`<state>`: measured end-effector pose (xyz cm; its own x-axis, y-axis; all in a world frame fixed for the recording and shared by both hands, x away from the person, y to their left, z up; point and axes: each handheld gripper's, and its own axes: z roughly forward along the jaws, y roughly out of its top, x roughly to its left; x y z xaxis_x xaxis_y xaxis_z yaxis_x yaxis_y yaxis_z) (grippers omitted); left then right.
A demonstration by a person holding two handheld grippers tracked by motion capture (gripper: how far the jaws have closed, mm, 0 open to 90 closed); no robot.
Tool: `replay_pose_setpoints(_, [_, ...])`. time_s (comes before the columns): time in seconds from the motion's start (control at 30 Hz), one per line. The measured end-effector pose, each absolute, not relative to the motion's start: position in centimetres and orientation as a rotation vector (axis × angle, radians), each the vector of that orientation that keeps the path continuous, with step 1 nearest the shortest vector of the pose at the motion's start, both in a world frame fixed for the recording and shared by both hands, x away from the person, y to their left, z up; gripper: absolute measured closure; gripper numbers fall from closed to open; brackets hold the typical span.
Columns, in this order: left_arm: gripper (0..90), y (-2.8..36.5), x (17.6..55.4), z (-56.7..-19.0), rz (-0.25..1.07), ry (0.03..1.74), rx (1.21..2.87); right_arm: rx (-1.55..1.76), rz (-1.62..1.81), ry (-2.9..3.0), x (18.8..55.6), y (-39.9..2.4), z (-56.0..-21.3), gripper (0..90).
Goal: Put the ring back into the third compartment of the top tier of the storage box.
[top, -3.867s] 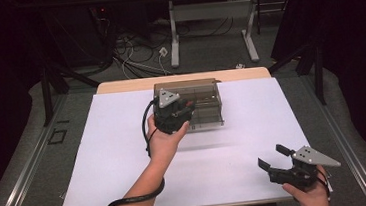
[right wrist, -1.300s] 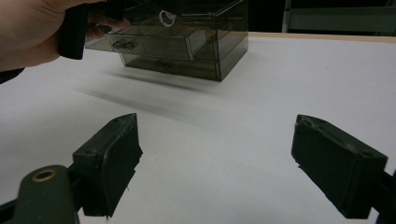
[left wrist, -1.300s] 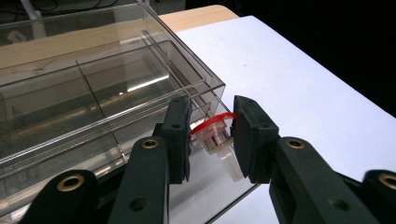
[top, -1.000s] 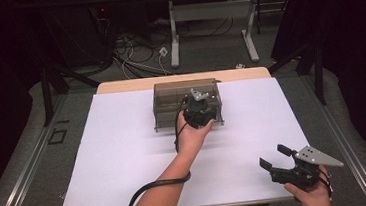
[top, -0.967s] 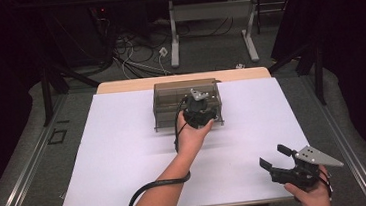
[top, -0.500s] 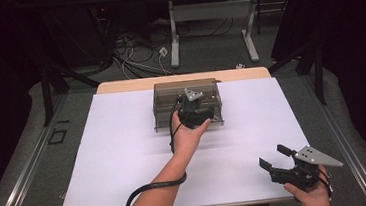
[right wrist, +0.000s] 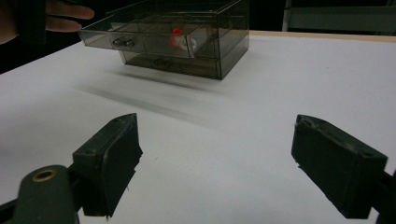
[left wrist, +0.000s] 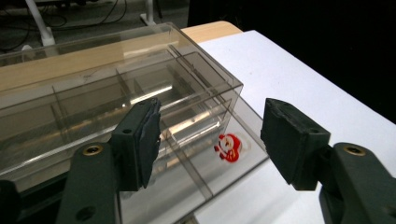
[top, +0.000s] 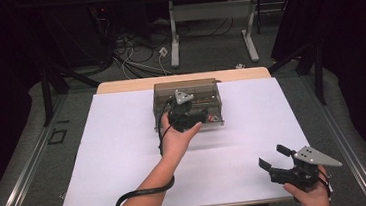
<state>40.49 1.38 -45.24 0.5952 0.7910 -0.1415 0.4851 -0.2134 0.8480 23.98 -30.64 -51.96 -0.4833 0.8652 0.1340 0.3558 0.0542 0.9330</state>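
In the high view, a smoky clear drawer box [top: 187,102] sits in the upper middle of the frame, on the far part of the white table sheet [top: 115,154]. The left gripper [top: 184,114] hangs over the box's front, its forearm stretching up from the bottom centre, probably so the tool can work at the pulled-out drawer. The right gripper [top: 272,160] waits at the lower right, well apart from the box, with its jaws spread and nothing between them; it looks parked out of the way.

In the left gripper view, the jaws stand wide and bare, tilted down over the box [left wrist: 116,107], which takes up the left and centre. A small red-and-white Santa figure [left wrist: 229,147] lies in the open drawer [left wrist: 210,168] at lower centre, between the two jaw tips as seen from here, not touched.

In the right gripper view, the jaws gape at the bottom of the frame, held low above the sheet. The box [right wrist: 187,37] stands at upper centre with its drawer drawn out and the red figure [right wrist: 180,37] inside. Fingers [right wrist: 60,14] show at the upper left.
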Motion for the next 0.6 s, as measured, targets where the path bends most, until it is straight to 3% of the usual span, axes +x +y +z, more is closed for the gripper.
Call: replay_pose_setpoints(0.6, [17.5, 6.3, 37.6, -45.6, 0.280, 1.036, 1.827, 1.224, 1.421, 1.867, 24.0, -30.5, -52.0, 14.7])
